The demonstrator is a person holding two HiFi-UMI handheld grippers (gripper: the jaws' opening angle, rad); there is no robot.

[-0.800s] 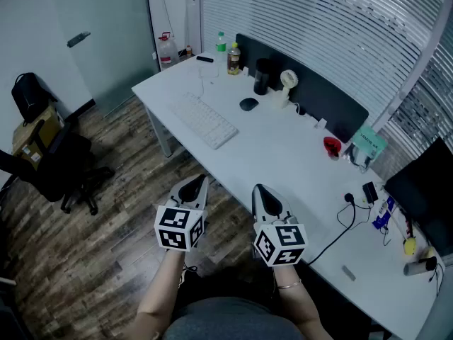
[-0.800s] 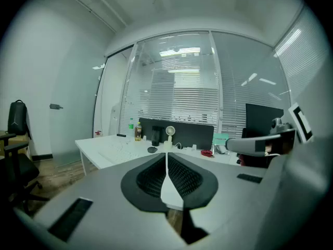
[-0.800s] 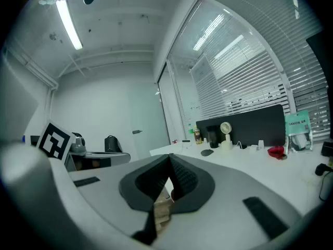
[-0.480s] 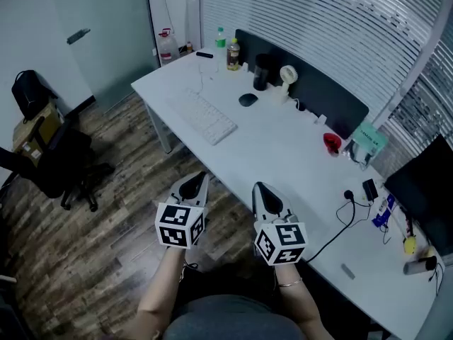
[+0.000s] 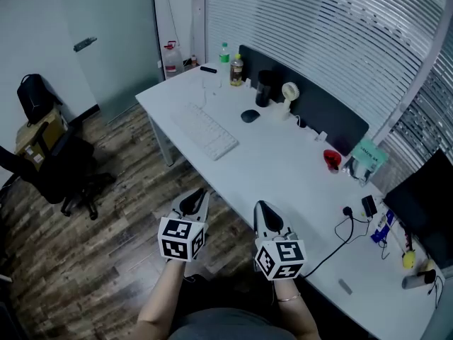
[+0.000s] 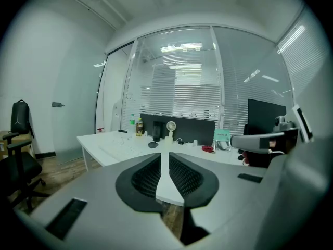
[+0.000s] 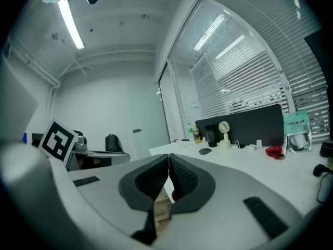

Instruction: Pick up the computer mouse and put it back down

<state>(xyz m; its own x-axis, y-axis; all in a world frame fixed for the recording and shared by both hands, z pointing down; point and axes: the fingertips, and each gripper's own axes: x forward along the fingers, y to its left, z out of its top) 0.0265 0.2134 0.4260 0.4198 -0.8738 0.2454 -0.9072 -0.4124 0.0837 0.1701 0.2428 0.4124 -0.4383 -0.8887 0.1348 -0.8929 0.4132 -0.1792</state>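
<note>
Scene slides lower in frame; left gripper [image 5: 200,193] and right gripper [image 5: 262,205] clenched empty; computer mouse [image 5: 249,115] at 12 o'clock, well apart, unreached.

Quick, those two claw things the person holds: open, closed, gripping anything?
Left gripper: closed, holding nothing.
Right gripper: closed, holding nothing.
</note>
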